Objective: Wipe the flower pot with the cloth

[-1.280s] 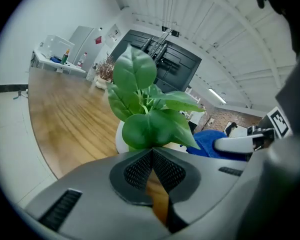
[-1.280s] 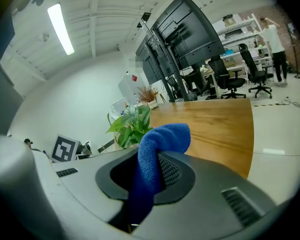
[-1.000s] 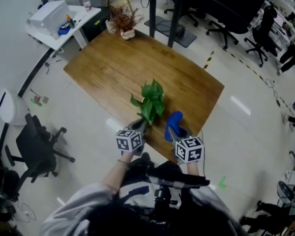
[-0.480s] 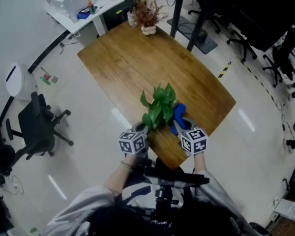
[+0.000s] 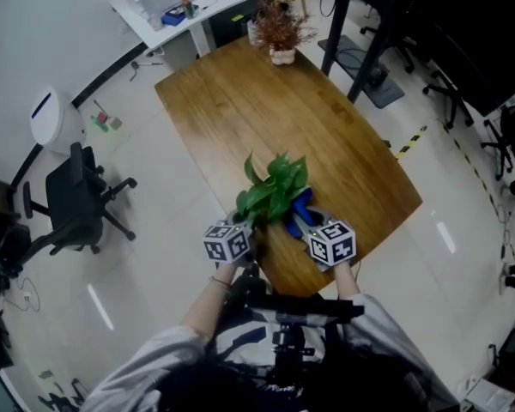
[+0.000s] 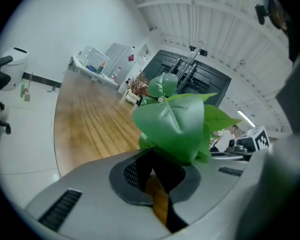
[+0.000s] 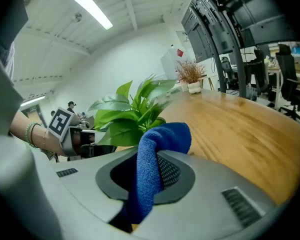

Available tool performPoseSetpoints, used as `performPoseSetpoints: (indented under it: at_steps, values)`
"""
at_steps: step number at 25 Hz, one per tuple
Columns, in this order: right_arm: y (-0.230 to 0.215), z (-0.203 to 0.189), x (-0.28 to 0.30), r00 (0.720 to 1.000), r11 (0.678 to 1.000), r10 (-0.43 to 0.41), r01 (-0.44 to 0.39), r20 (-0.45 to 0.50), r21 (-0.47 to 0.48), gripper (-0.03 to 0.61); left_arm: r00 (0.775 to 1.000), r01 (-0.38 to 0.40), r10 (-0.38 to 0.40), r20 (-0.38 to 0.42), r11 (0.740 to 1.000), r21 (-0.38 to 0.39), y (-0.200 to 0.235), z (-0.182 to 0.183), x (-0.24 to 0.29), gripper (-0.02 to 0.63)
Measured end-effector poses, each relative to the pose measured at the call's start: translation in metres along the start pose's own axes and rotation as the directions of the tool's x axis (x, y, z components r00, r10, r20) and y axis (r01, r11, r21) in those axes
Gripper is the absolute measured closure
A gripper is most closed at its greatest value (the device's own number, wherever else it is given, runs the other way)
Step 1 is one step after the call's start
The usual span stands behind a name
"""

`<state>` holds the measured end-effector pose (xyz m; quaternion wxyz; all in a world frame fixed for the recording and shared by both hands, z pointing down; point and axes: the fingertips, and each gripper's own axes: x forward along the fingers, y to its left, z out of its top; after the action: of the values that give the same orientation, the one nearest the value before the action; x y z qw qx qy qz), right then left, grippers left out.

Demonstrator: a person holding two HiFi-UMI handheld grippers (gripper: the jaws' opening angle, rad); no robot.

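On the table (image 5: 240, 118) edge, left tongs (image 6: 157, 181) clamp potted plant (image 5: 273, 191); right tongs (image 7: 140, 194) pinch cloth (image 7: 162, 139) alongside.

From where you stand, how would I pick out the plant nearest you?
Find the wooden table. At its near edge, between the left gripper and right gripper, stands a green leafy plant, with a blue cloth at its right. The only other plant, at the far end, is dry and reddish-brown.
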<state>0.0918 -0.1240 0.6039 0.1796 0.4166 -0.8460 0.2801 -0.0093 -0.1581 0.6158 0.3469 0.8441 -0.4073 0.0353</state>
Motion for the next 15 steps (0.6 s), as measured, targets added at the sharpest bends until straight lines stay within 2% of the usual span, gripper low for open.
performPoseSetpoints:
  at_steps: [5, 10, 15]
  values:
    - [0.007, -0.01, 0.016, 0.998, 0.998, 0.053, -0.052, -0.026, 0.043, 0.515, 1.0, -0.015, 0.015, 0.012, 1.0, 0.023, 0.01, 0.016, 0.013, 0.607]
    - [0.025, -0.024, 0.032, 0.99, 0.994, 0.112, -0.111, -0.09, 0.016, 0.515, 0.999, -0.028, 0.027, 0.033, 0.999, 0.021, 0.022, 0.029, 0.021, 0.607]
    - [0.024, -0.039, 0.032, 0.983, 0.991, 0.133, -0.134, -0.128, 0.006, 0.515, 1.0, -0.024, 0.023, 0.013, 0.999, 0.045, 0.027, 0.031, 0.03, 0.607]
